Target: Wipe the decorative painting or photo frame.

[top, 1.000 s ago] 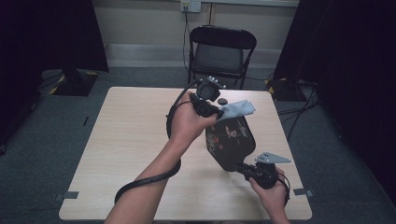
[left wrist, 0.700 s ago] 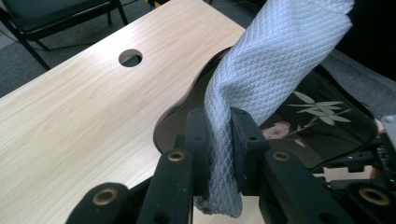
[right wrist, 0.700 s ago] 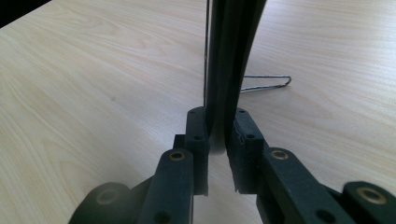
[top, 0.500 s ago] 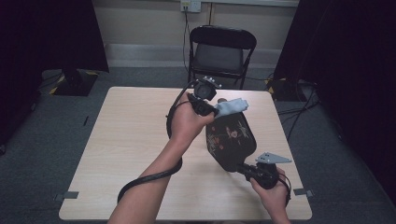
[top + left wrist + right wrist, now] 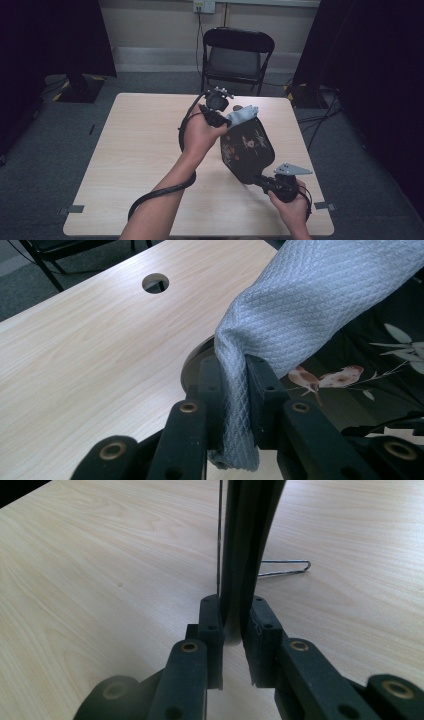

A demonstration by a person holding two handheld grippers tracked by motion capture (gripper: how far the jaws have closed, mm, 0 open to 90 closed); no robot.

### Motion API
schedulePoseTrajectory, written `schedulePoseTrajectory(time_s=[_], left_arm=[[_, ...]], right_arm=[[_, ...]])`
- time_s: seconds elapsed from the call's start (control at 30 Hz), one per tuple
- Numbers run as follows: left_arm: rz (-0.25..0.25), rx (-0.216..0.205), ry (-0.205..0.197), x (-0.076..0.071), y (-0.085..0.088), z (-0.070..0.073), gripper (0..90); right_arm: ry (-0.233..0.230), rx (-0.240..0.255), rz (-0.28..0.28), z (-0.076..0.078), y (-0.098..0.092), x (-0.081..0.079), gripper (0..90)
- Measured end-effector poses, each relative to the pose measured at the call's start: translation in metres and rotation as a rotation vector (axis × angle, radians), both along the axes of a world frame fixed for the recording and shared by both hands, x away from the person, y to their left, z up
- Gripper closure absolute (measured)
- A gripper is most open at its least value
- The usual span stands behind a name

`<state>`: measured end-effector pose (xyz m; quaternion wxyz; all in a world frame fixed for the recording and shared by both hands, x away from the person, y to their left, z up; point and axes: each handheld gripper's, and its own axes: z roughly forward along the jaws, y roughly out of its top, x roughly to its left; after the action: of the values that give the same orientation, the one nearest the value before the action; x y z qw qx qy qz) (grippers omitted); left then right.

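The left tongs (image 5: 226, 116) clamp a grey, diamond-woven cloth (image 5: 300, 305), soft and bunched, pressed on the far end of a black lacquered tray (image 5: 247, 147) painted with birds and leaves; the left forearm reaches in across the table (image 5: 145, 145), hand wrapped over the tool; the right tongs (image 5: 232, 625) pinch the tray's thin near edge, holding it tilted above the pale wood-grain top, right hand low at the near edge; a black folding chair (image 5: 237, 55) stands beyond on grey carpet.

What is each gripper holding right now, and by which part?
Left gripper: grey cloth, pinched at a bunched end. Right gripper: black bird-painted tray, clamped by its near edge.
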<state>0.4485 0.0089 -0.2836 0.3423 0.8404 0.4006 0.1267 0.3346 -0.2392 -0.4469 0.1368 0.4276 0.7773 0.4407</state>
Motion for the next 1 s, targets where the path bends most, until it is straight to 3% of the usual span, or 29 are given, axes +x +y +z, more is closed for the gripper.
schedulePoseTrajectory(time_s=[1.0], left_arm=[[0.067, 0.022, 0.078, 0.006, 0.016, -0.048, 78.7]], right_arm=[[-0.003, -0.003, 0.003, 0.0, 0.001, 0.0, 79.5]])
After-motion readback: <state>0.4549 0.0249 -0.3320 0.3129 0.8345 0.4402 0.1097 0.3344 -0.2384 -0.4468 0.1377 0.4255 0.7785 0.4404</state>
